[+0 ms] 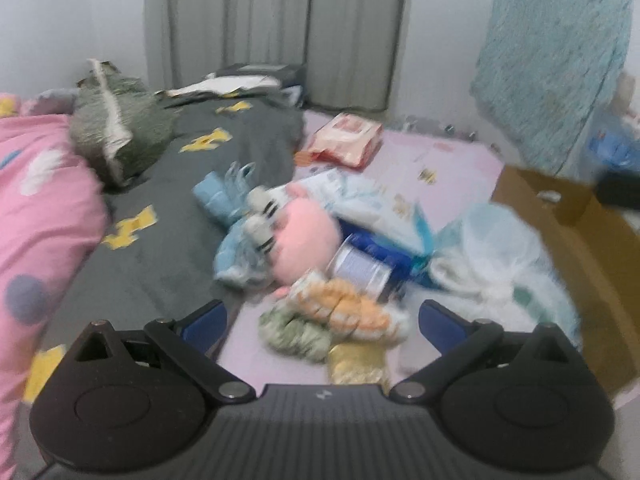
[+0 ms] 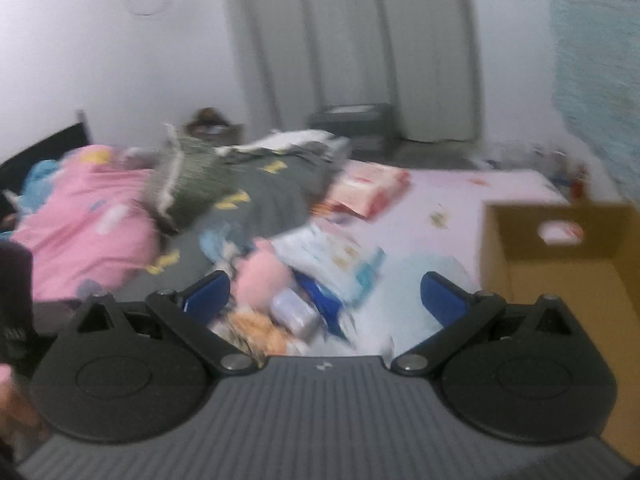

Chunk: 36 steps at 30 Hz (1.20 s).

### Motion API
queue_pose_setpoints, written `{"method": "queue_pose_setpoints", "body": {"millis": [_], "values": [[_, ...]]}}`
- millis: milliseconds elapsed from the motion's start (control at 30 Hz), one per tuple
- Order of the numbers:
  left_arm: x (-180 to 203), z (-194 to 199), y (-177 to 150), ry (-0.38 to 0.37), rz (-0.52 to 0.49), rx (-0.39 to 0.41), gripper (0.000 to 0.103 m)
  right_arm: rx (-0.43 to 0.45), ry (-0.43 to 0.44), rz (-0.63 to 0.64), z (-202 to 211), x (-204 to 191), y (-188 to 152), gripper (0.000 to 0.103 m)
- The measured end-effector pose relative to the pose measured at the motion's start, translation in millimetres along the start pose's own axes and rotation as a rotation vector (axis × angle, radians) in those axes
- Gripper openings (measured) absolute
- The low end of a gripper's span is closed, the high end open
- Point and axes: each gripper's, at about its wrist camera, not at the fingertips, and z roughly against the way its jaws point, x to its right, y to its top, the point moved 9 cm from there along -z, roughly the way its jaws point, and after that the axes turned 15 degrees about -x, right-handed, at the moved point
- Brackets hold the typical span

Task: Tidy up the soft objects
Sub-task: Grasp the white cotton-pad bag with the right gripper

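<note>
The bed (image 1: 460, 160) carries a grey blanket (image 1: 192, 184), a box (image 1: 560, 216) at its right edge, and between them a heap of soft things: pink plush (image 1: 308, 236), socks (image 1: 344, 312). Both views are blurred. The left gripper (image 1: 320, 320) and right gripper (image 2: 324, 296) hang spread and empty above the heap. This looks like the approach step; next, 1 gripper should probably drop onto the socks and close, presumably for the box.

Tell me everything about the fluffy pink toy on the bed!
The pink plush toy looks soft, round and fuzzy. It lies in the middle of a pile on the bed, at the edge of the grey blanket. Striped black-and-white socks rest against it, and a blue-and-white can lies beside it. Neither gripper touches it. Blur hides finer details.
</note>
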Motion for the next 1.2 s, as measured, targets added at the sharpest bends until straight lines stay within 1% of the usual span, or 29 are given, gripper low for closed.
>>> {"method": "queue_pose_setpoints", "body": {"millis": [67, 133, 167, 233, 267, 300, 367, 433, 467, 500, 533, 567, 600, 633, 733, 800, 900, 967, 1067, 1133, 1167, 1200], "values": [[8, -4, 7, 0.003, -0.035, 0.033, 0.102, 0.008, -0.006, 0.081, -10, 6, 29, 0.102], [17, -5, 17, 0.028, -0.063, 0.089, 0.102, -0.011, -0.017, 0.130, -25, 17, 53, 0.102], [21, -5, 22, 0.026, -0.072, 0.122, 0.102, -0.031, 0.003, 0.146, -35, 22, 64, 0.102], [32, -8, 31, -0.026, -0.088, 0.170, 0.102, -0.094, 0.109, 0.147, -60, 32, 84, 0.101], [38, -11, 36, -0.054, -0.095, 0.183, 0.102, -0.126, 0.162, 0.147, -74, 34, 92, 0.100], [42, -15, 41, -0.066, -0.099, 0.184, 0.102, -0.153, 0.215, 0.138, -89, 38, 101, 0.098], [51, -28, 50, -0.061, -0.106, 0.168, 0.102, -0.198, 0.271, 0.121, -114, 45, 111, 0.094], [56, -45, 60, -0.068, -0.091, 0.137, 0.101, -0.255, 0.300, 0.105, -145, 52, 118, 0.084], [58, -55, 65, -0.084, -0.076, 0.113, 0.098, -0.284, 0.311, 0.091, -163, 53, 119, 0.082], [58, -64, 68, -0.103, -0.059, 0.090, 0.095, -0.318, 0.326, 0.078, -179, 55, 119, 0.077], [58, -72, 71, -0.124, -0.037, 0.068, 0.089, -0.352, 0.337, 0.065, -196, 57, 119, 0.073], [57, -81, 75, -0.145, -0.011, 0.048, 0.080, -0.386, 0.346, 0.052, -213, 58, 117, 0.071], [54, -89, 78, -0.161, 0.022, 0.030, 0.075, -0.425, 0.357, 0.038, -230, 60, 115, 0.070], [52, -98, 83, -0.170, 0.061, 0.011, 0.071, -0.459, 0.364, 0.031, -243, 61, 114, 0.070], [48, -123, 92, -0.201, 0.144, -0.041, 0.071, -0.549, 0.373, 0.012, -283, 63, 105, 0.070], [48, -135, 97, -0.202, 0.159, -0.064, 0.071, -0.577, 0.410, -0.011, -301, 66, 105, 0.071], [49, -148, 101, -0.185, 0.156, -0.087, 0.071, -0.609, 0.467, -0.044, -326, 70, 106, 0.075], [49, -156, 103, -0.171, 0.158, -0.100, 0.071, -0.642, 0.500, -0.061, -340, 70, 102, 0.076], [50, -165, 104, -0.157, 0.161, -0.123, 0.071, -0.692, 0.536, -0.076, -352, 68, 94, 0.076], [49, -168, 107, -0.153, 0.160, -0.121, 0.069, -0.719, 0.580, -0.088, -352, 64, 89, 0.076], [48, -167, 110, -0.150, 0.163, -0.113, 0.068, -0.728, 0.598, -0.086, -350, 62, 86, 0.074], [47, -167, 112, -0.149, 0.163, -0.105, 0.067, -0.724, 0.606, -0.078, -347, 59, 86, 0.069]]}}
